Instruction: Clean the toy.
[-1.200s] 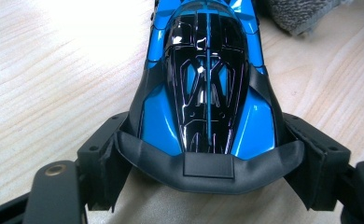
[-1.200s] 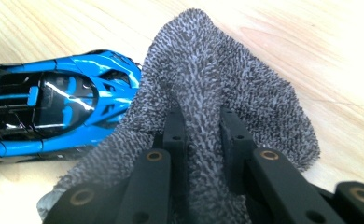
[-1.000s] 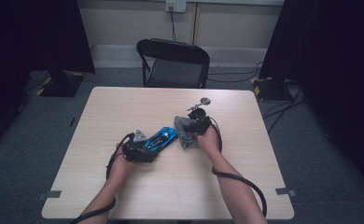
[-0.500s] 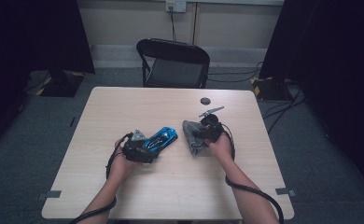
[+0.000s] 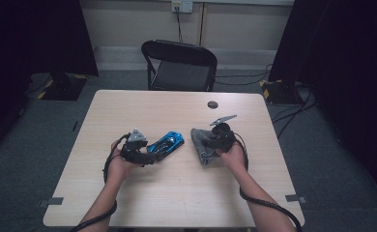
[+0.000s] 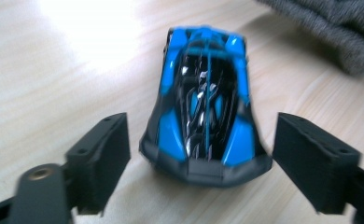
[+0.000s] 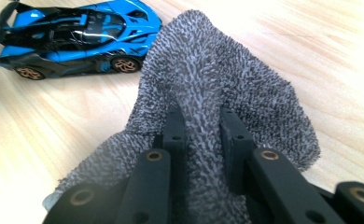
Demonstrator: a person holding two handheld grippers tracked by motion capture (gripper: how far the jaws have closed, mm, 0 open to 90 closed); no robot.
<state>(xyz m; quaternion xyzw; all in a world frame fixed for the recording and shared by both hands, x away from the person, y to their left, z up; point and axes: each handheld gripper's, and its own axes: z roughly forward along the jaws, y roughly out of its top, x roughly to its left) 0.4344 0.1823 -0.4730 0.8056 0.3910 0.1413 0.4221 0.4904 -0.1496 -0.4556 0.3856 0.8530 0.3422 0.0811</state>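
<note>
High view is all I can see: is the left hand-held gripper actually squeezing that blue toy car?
Observer: No. The left hand-held gripper has its jaws on either side of the blue toy car, with a slim gap on each side. They have just been closing.
Operator: And the grey lump on the right?
Observer: It's a nubbly grey cloth, with a fold pinched tight in the right hand-held gripper.
Operator: Any detail on the car?
Observer: The right gripper view shows it has bronze-coloured wheels.
</note>
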